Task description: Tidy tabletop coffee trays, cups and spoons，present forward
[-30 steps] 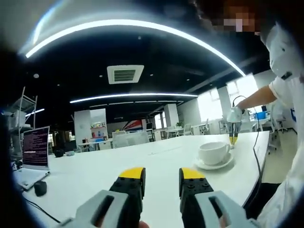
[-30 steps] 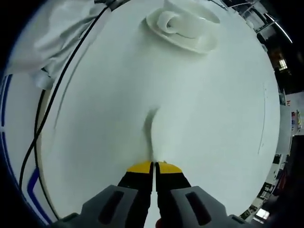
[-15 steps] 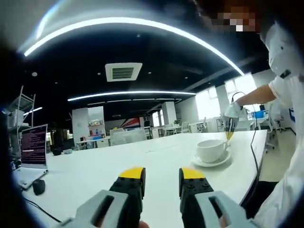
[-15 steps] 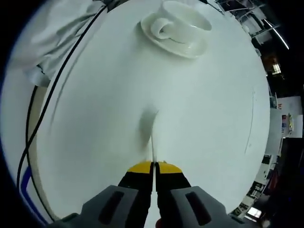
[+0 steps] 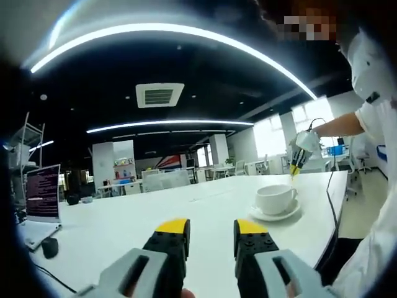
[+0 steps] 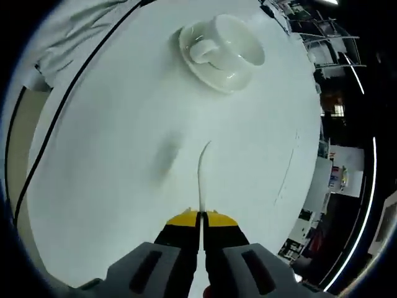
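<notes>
A white cup [image 5: 276, 198] stands on its saucer [image 5: 277, 215] at the right of the white table; seen from above, the cup [image 6: 231, 45] and saucer [image 6: 214, 73] lie far ahead. My right gripper [image 6: 202, 217] is shut on the handle of a thin white spoon [image 6: 201, 177], held in the air above the table with its shadow off to the left. From the left gripper view that right gripper [image 5: 298, 155] hangs above and just behind the cup. My left gripper [image 5: 211, 231] is open with nothing between its jaws, low over the table.
A laptop [image 5: 42, 192] and a dark mouse [image 5: 49, 246] sit at the table's far left. A black cable [image 6: 59, 112] runs along the table edge [image 6: 25, 186] beside the person's white sleeve [image 5: 372, 74]. Office desks stand beyond.
My right gripper has risen from the tabletop with the spoon, and the spoon's shadow has drawn apart from it. The left gripper has stayed almost still.
</notes>
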`<move>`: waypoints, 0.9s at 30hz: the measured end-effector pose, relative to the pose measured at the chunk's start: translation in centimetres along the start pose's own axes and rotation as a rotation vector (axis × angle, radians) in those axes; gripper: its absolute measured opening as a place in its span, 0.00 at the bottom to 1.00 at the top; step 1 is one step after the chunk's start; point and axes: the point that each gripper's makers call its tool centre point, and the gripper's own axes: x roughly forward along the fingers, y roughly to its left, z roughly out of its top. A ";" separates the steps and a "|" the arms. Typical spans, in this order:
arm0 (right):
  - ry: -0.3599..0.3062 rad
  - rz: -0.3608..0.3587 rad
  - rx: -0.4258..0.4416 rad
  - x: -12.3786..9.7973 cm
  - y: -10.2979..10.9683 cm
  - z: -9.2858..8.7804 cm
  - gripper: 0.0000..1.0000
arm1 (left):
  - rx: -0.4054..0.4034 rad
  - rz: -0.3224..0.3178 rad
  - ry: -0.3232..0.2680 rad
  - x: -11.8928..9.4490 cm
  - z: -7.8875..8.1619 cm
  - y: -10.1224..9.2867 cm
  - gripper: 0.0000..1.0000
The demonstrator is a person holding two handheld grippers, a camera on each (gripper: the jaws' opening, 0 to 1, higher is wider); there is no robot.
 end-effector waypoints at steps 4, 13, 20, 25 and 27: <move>0.034 -0.093 -0.053 -0.6 -1.3 0.4 0.03 | -0.015 -0.004 -0.004 0.1 0.0 0.1 0.30; 0.117 -0.339 -0.216 -2.5 -4.3 2.6 0.03 | -0.031 -0.019 -0.008 0.1 0.5 -0.1 0.30; 0.166 -0.494 -0.312 -4.2 -5.8 4.9 0.03 | -0.032 -0.005 -0.019 -0.4 0.8 0.7 0.30; 0.180 -0.544 -0.359 -4.2 -5.8 6.7 0.03 | -0.016 -0.010 -0.006 -0.3 0.6 0.4 0.30; 0.194 -0.567 -0.408 -4.1 -5.8 7.6 0.03 | -0.016 -0.022 0.007 -0.3 0.4 0.2 0.30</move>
